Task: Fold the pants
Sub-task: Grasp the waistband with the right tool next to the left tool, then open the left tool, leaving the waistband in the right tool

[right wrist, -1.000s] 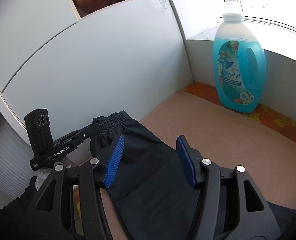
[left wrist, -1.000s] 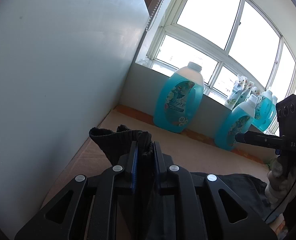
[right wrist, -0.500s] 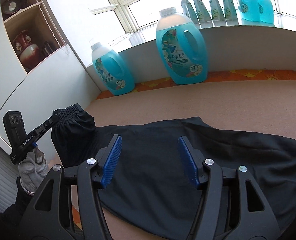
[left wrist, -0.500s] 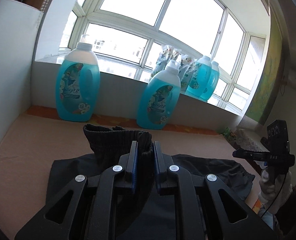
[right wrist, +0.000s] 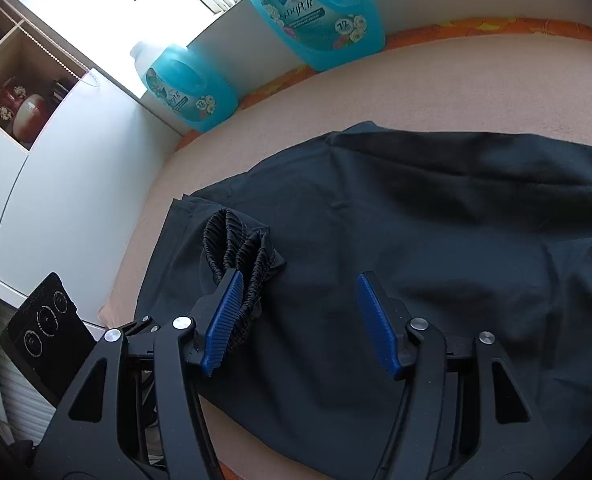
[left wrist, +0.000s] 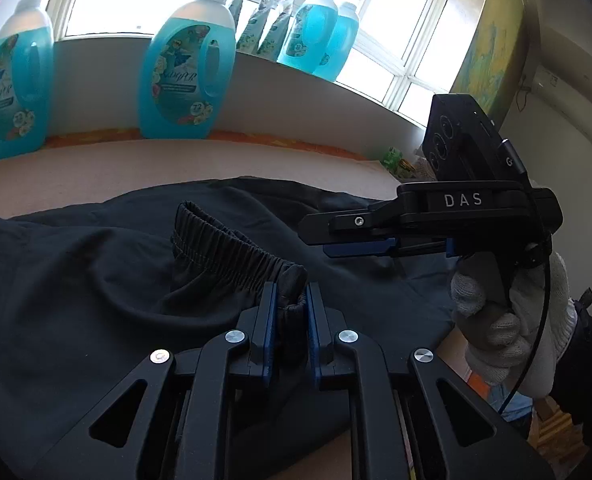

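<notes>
Black pants [left wrist: 76, 280] lie spread on a beige surface [left wrist: 176, 164], also seen in the right wrist view [right wrist: 436, 208]. My left gripper [left wrist: 290, 300] is shut on the pants' gathered elastic cuff [left wrist: 232, 252] and holds it over the rest of the pants. The same cuff [right wrist: 240, 252] shows bunched in the right wrist view. My right gripper [right wrist: 296, 300] is open and empty, just above the pants beside the cuff. It also shows in the left wrist view [left wrist: 360, 236], held by a white-gloved hand [left wrist: 508, 312].
Large blue detergent bottles [left wrist: 184, 68] stand along the back wall under the window, with more bottles on the sill [left wrist: 316, 36]. A white cabinet [right wrist: 56, 152] bounds the left side, with vases on a shelf [right wrist: 20, 112]. The surface's near edge runs below the pants.
My left gripper has carried the cuff from the left end across and down over the pants. My right gripper has moved in close beside it and tilted downward.
</notes>
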